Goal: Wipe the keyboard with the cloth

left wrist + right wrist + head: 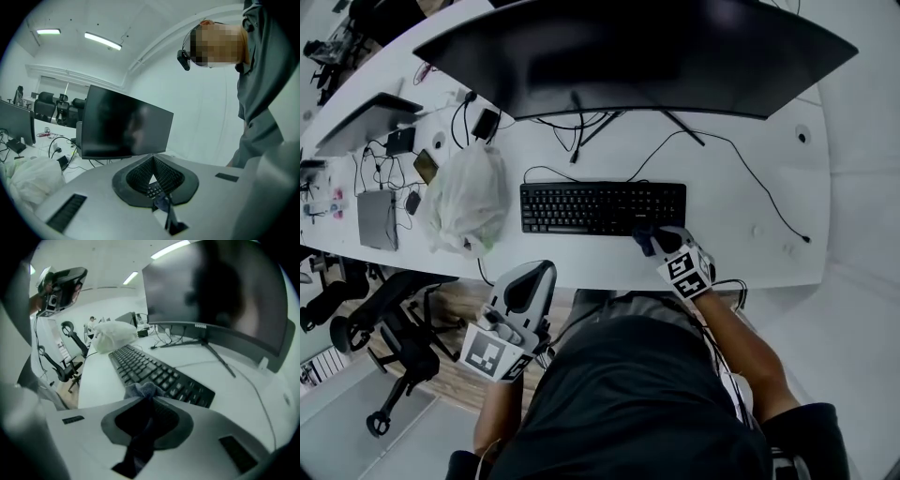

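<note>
White office desk [741, 244] beneath a curved monitor [628, 47]: black keyboard [602, 207] at centre, dark cloth [645, 240] bunched against its near right edge, clenched in right gripper [661, 242]; left gripper [532, 274] off the desk's near edge, jaws pressed together, empty

Readable text: none | monitor badge [200, 326]: too small to read

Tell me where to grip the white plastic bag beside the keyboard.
Probably a raised fold on top of the plastic bag, coming down from above: it sits as a soft, crumpled mound with no handle showing, and the keyboard lies close beside it, crowding a sideways approach.
</note>
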`<state>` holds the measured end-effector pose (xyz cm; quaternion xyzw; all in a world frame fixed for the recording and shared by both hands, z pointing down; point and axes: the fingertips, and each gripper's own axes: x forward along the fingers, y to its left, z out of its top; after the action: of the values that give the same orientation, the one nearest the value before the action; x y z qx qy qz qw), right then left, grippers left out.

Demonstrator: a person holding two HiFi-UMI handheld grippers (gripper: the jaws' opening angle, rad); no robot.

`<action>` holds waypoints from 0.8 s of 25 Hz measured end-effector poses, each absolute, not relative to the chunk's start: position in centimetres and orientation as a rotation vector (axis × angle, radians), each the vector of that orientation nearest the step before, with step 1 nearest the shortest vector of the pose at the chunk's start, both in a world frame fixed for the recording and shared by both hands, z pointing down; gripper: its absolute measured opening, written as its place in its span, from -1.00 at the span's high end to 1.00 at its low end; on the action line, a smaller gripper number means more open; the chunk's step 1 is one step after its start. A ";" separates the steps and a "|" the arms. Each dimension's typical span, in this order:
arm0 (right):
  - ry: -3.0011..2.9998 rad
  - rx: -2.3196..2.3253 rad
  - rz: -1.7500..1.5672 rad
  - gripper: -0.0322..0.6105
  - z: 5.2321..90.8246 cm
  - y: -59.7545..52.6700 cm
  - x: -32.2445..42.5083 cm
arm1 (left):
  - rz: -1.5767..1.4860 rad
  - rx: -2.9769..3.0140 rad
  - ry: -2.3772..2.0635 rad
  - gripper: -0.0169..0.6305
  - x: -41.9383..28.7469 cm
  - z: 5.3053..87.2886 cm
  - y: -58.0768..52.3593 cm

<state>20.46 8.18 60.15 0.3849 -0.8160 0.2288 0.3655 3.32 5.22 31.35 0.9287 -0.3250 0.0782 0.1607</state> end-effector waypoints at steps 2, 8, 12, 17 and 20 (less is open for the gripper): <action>-2.107 1.048 0.489 0.76 59.3 3.2 20.5 | 0.225 2.644 -0.927 0.93 2.9 31.6 5.1; -2.060 0.998 0.528 0.77 60.9 3.1 17.7 | 0.200 2.664 -0.913 0.93 2.1 30.9 5.1; -2.096 0.805 0.546 0.77 61.4 9.5 14.0 | 0.186 2.646 -0.930 0.93 0.4 31.2 4.8; -2.042 1.093 0.367 0.77 59.2 -1.6 17.9 | 0.193 2.637 -0.896 0.93 -0.2 32.1 4.8; -1.969 1.104 0.480 0.77 61.1 -1.3 19.3 | 0.179 2.649 -0.863 0.93 0.3 32.0 4.7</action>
<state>19.28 -1.28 61.13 0.4373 -0.7802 0.1903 0.4049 0.26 4.69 31.97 0.9344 -0.3045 0.0631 0.1740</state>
